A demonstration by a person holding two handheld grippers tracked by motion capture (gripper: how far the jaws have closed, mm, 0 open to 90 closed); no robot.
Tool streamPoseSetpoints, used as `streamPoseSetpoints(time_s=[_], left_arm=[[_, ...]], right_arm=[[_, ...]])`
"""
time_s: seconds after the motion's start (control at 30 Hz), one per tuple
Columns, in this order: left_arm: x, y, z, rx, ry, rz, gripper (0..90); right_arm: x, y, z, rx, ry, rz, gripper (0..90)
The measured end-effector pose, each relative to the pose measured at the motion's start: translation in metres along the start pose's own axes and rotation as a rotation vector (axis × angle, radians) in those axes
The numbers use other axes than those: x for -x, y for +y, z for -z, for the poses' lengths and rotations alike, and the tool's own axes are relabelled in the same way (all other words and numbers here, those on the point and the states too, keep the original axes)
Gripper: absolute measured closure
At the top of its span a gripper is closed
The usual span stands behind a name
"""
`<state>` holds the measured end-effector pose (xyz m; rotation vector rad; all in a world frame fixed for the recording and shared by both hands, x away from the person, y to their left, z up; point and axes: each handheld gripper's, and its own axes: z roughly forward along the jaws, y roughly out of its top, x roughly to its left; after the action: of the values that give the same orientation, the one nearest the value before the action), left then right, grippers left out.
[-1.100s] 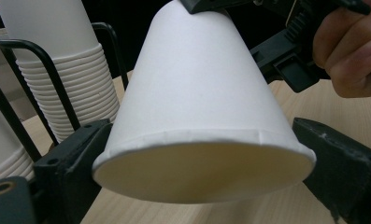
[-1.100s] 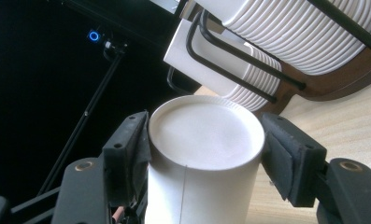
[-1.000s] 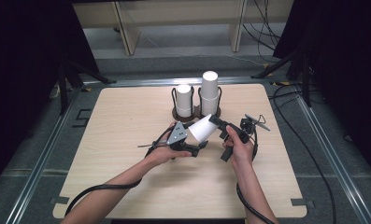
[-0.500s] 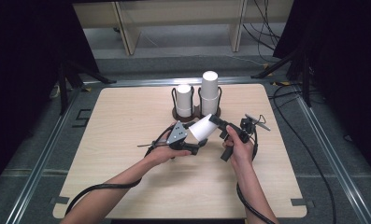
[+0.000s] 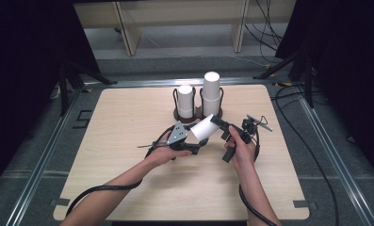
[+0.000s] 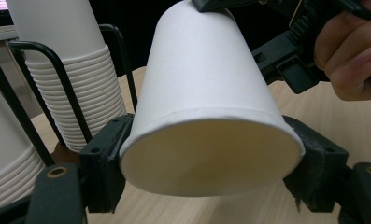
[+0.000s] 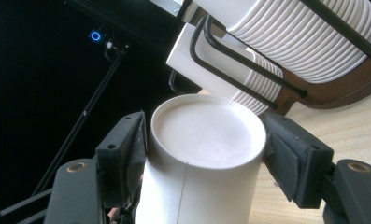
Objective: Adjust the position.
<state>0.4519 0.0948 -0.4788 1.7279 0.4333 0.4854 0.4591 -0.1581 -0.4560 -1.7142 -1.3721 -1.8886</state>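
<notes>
Hands barely shift since the earlier frames; left tool's jaws have just been closing, right tool's just opening, cup between both. Desk carries a wire rack with two cup stacks. Single paper cup hangs tilted just in front. Left tool clamps its rim end; right tool stands slack around the base. Handover step: next, right backs off.

The desk was evenly lit from above and ringed by darkness. Soft shadows were cast. Slight blur was seen in the high view; near surfaces were softened in both gripper views.
</notes>
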Motion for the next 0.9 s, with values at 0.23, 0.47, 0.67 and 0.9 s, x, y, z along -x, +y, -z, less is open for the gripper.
streamPoseSetpoints(time_s=[0.23, 0.47, 0.67, 0.9], left_arm=[[0.0006, 0.0006, 0.0001, 0.012, -0.003, 0.015, 27.5], [0.0005, 0.0003, 0.0006, 0.009, -0.001, 0.002, 29.7], [-0.0003, 0.0016, 0.002, 0.005, -0.001, -0.005, 29.8], [-0.0007, 0.0047, 0.0039, 0.021, 0.002, 0.002, 30.5]], right_arm=[[-0.0013, 0.0, 0.0008, -0.007, 0.0, -0.025, 32.4], [-0.0007, 0.0, 0.0002, 0.006, 0.01, -0.017, 32.2], [-0.0007, 0.0003, -0.0001, 0.006, 0.006, 0.009, 29.6], [-0.0047, 0.0012, 0.0003, -0.007, 0.012, 0.01, 18.6]])
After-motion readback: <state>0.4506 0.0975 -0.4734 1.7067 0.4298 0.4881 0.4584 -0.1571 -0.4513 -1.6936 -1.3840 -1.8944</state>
